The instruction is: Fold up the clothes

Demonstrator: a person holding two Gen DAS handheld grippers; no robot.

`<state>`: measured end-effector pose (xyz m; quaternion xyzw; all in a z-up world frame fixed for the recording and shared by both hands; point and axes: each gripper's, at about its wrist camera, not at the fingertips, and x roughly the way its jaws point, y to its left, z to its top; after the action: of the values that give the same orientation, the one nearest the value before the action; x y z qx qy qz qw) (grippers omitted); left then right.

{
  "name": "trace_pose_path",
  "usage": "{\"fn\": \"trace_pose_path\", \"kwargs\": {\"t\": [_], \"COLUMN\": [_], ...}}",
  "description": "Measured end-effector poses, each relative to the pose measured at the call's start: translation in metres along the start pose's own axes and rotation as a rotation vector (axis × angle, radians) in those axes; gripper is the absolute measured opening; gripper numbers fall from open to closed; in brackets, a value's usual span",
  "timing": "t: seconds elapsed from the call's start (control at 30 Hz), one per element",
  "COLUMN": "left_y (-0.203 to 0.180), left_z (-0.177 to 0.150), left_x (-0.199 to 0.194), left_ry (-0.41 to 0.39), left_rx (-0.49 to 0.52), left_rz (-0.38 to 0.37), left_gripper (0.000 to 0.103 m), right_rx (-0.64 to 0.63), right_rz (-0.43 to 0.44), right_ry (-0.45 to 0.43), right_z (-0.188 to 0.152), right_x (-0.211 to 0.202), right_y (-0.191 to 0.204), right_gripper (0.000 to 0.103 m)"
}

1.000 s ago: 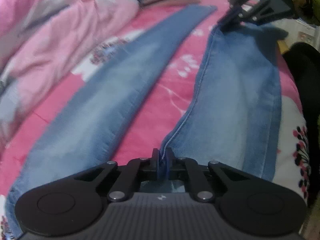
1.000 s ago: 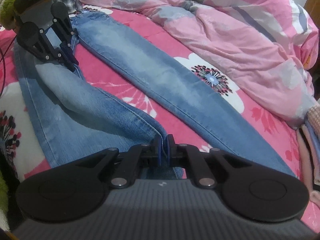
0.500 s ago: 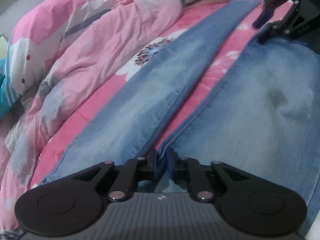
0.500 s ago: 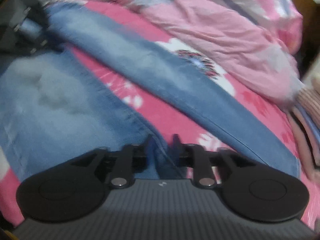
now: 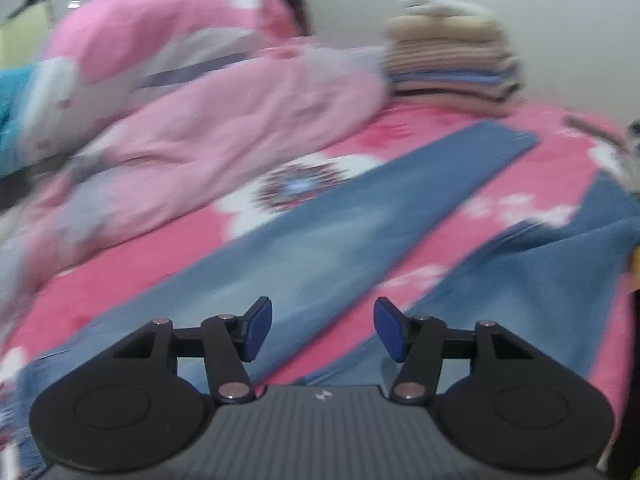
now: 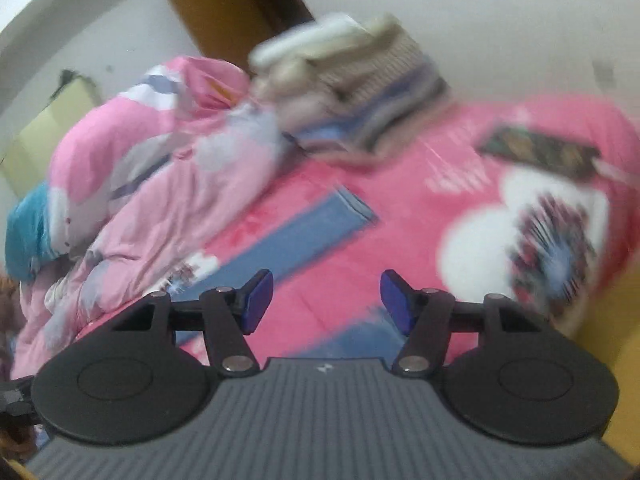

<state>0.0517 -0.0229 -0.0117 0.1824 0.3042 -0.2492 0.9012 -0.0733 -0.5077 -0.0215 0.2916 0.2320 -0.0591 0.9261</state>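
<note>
Your left hand-held gripper (image 5: pixel 323 328) has a grey ribbed body with a small white mark at its front edge. Two black round discs flank it, and black link bars joined by silver rivets reach forward to two fingers with dark blue pads (image 5: pixel 256 327). Your right hand-held gripper (image 6: pixel 327 300) looks the same: ribbed grey body, black discs, silver rivets, blue pads (image 6: pixel 258 298).

One jeans (image 5: pixel 332 236), one quilt (image 5: pixel 224 120), one clothes stack (image 5: pixel 452 64)

A pink flowered bedsheet (image 5: pixel 168 280) covers the bed. A rumpled pink quilt (image 5: pixel 192 120) is heaped along its far side, a teal cloth (image 6: pixel 28 236) showing beside it. A brown door (image 6: pixel 236 16) stands behind.
</note>
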Motion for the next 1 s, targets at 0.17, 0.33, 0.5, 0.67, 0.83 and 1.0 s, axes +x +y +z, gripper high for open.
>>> {"fn": "trace_pose_path", "kwargs": {"t": [0.17,0.33,0.5,0.67,0.83,1.0], "left_y": [-0.065,-0.104,-0.115,-0.114,-0.123,-0.133], "left_z": [0.018,0.016,0.017,0.023,0.035,0.034], "left_x": [0.025,0.051,0.066,0.07,0.074,0.089], "left_ry": [0.008,0.041,0.046,0.04,-0.009,-0.011], "left_rx": [0.048,0.075,0.09,0.057,0.095,0.123], "left_rz": [-0.13,-0.154,-0.129,-0.113,-0.041,-0.016], "left_gripper": [0.059,0.058,0.058,0.058,0.058,0.059], "right_rx": [-0.158,-0.342,-0.426,-0.429,-0.437,-0.468], "right_rz": [-0.048,-0.031,-0.005,0.029,0.033,-0.013], "right_ry": [0.084,0.148,0.173,0.039,-0.088,-0.038], "right_z": [-0.01,-0.017,-0.02,0.0,0.033,0.027], "right_x": [0.033,0.059,0.075,0.056,0.052,0.09], "right_y": [-0.014,-0.01,-0.01,0.001,0.007,0.0], "right_gripper": [0.059,0.037,0.008,0.005,0.005,0.005]}}
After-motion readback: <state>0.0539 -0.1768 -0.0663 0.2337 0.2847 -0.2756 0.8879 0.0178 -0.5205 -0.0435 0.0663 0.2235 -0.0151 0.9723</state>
